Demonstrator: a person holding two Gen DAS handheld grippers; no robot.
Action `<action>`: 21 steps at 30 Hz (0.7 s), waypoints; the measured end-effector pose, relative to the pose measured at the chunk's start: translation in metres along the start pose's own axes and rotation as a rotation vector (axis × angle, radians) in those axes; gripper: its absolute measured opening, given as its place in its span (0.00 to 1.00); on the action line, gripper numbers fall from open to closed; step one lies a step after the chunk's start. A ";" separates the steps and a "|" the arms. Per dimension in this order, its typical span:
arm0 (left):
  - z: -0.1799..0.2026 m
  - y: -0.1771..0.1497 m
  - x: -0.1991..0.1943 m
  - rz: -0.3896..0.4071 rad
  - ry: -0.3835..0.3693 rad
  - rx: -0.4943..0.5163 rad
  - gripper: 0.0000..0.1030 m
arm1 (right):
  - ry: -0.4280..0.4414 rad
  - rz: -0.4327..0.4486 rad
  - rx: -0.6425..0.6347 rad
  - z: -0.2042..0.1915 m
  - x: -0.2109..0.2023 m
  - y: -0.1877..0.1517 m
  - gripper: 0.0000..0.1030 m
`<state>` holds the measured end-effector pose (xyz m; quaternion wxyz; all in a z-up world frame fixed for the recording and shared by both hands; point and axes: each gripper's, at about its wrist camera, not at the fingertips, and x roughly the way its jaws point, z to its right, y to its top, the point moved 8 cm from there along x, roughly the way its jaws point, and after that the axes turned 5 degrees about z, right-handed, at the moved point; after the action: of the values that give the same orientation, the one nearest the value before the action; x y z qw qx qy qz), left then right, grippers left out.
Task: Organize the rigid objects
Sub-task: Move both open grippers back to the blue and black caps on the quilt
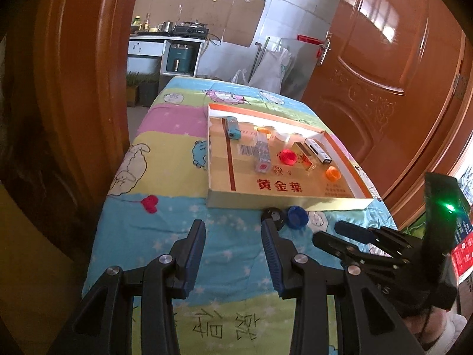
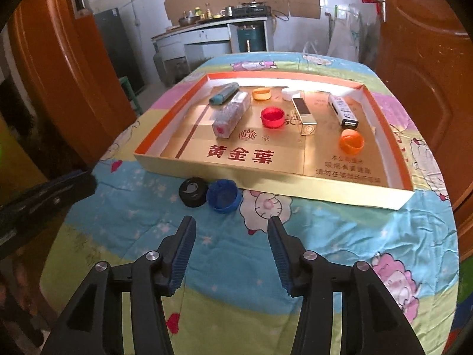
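Note:
A shallow gold box lid lies on the quilt and holds several small items: a teal tube, a clear stamp box, a red cap, two orange caps, a gold lipstick case and a white USB stick. A black cap and a blue cap lie on the quilt just in front of the box. My right gripper is open and empty, just short of the blue cap. My left gripper is open and empty, left of the black cap.
The colourful quilt covers a small table. Orange-brown doors stand on both sides. The right gripper's body shows at the right of the left wrist view. A kitchen counter is far behind.

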<state>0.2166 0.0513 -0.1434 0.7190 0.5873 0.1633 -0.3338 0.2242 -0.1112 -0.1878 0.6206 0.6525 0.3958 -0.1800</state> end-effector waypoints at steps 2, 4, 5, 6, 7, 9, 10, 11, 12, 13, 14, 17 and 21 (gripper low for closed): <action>-0.003 -0.002 -0.001 -0.004 -0.003 -0.001 0.38 | -0.008 -0.005 0.003 -0.002 0.007 0.001 0.50; -0.004 -0.004 -0.002 -0.008 -0.005 -0.003 0.38 | -0.018 -0.009 -0.002 -0.005 0.013 0.002 0.50; -0.005 -0.005 -0.002 -0.008 -0.006 -0.005 0.38 | -0.024 -0.011 -0.010 -0.007 0.016 0.002 0.50; -0.006 -0.006 -0.002 -0.009 -0.008 -0.008 0.38 | -0.031 -0.012 -0.017 -0.009 0.019 0.003 0.50; -0.007 -0.006 -0.003 -0.009 -0.010 -0.010 0.38 | -0.040 -0.012 -0.025 -0.010 0.021 0.004 0.50; -0.009 -0.008 -0.003 -0.011 -0.013 -0.016 0.38 | -0.056 -0.009 -0.039 -0.011 0.025 0.007 0.50; -0.011 -0.009 -0.002 -0.013 -0.013 -0.018 0.38 | -0.067 -0.008 -0.045 -0.011 0.027 0.007 0.50; -0.011 -0.009 -0.002 -0.014 -0.013 -0.020 0.38 | -0.074 -0.011 -0.049 -0.012 0.028 0.007 0.50; -0.012 -0.010 -0.002 -0.014 -0.013 -0.023 0.38 | -0.084 -0.016 -0.050 -0.011 0.030 0.007 0.50; -0.013 -0.011 -0.002 -0.014 -0.014 -0.026 0.38 | -0.090 -0.021 -0.046 -0.010 0.032 0.007 0.50; -0.014 -0.011 -0.001 -0.014 -0.016 -0.029 0.38 | -0.088 -0.029 -0.038 -0.009 0.034 0.007 0.50; -0.014 -0.012 0.000 -0.019 -0.018 -0.027 0.38 | -0.088 -0.034 -0.030 -0.009 0.038 0.010 0.44; -0.013 -0.014 0.002 -0.028 -0.021 -0.023 0.38 | -0.097 -0.032 -0.045 -0.010 0.043 0.013 0.30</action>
<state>0.2111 0.0618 -0.1585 0.7225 0.5733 0.1679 -0.3481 0.2580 -0.0876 -0.2084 0.6505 0.6226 0.3796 -0.2125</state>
